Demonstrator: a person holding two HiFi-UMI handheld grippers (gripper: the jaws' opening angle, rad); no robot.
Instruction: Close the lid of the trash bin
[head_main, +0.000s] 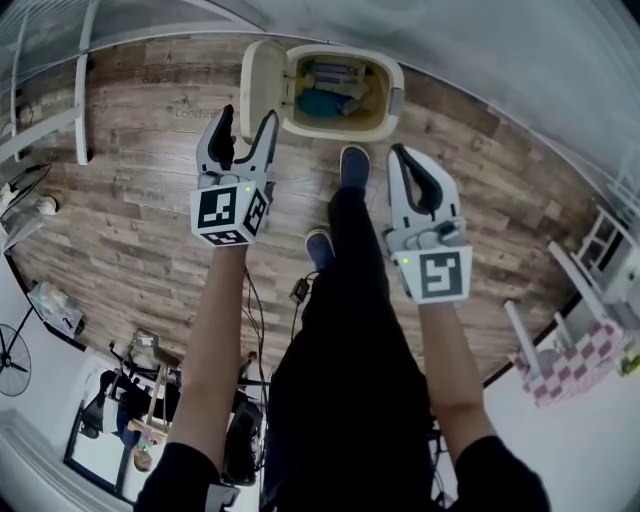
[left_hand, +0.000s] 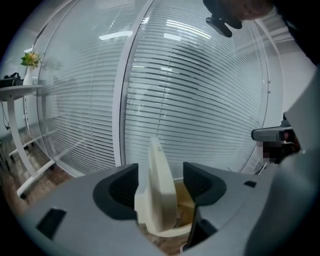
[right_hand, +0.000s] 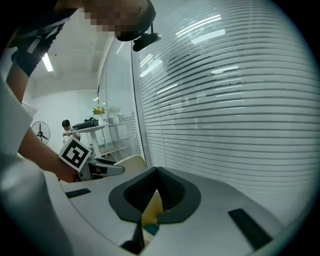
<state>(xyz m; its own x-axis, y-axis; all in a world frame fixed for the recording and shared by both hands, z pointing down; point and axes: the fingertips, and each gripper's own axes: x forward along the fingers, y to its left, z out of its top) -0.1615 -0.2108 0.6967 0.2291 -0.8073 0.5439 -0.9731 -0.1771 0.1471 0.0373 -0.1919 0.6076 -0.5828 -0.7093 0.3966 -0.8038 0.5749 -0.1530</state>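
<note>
Left tool (head_main: 247, 116), jaws apart, beside the upright lid (head_main: 261, 88) of the open trash bin (head_main: 392, 98) on the wooden floor (head_main: 130, 200); right tool (head_main: 398, 152), jaws together, holding nothing.

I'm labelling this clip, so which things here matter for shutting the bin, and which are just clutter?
For the job: trash bin, its raised lid, left claw open with the lid between its jaws.
Just lying about: fan, checked seat, floor cable; right claw shut, idle.
</note>
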